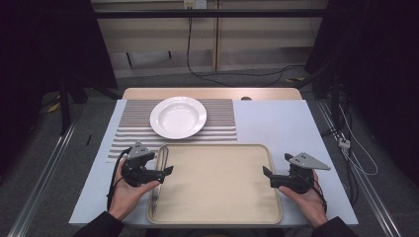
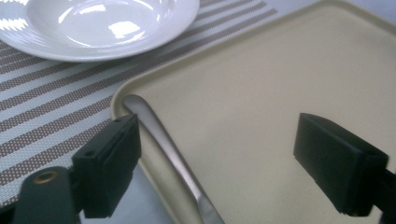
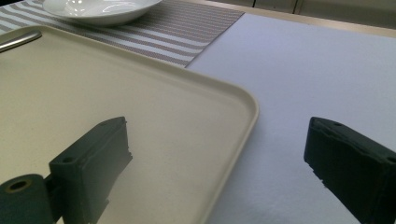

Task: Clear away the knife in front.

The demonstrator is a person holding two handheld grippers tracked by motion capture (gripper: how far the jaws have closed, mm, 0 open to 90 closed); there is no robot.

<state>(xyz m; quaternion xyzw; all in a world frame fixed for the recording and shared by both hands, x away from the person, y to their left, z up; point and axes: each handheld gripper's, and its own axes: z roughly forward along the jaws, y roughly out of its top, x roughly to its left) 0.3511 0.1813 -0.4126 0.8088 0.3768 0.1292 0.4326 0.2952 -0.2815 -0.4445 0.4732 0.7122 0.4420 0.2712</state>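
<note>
A beige tray lies at the table's near edge. A metal utensil rests along its left rim, and the left gripper view shows its slim handle running between the jaws without touching either pad. My left gripper hovers open just over it. My right gripper is open at the tray's right rim, one jaw over the tray and the other over the table, with nothing held. A white plate sits behind the tray.
The plate rests on a striped placemat at the back left. A pale blue sheet covers the table to the right of the mat. Cables run across the floor behind the table, and dark curtains hang at both sides.
</note>
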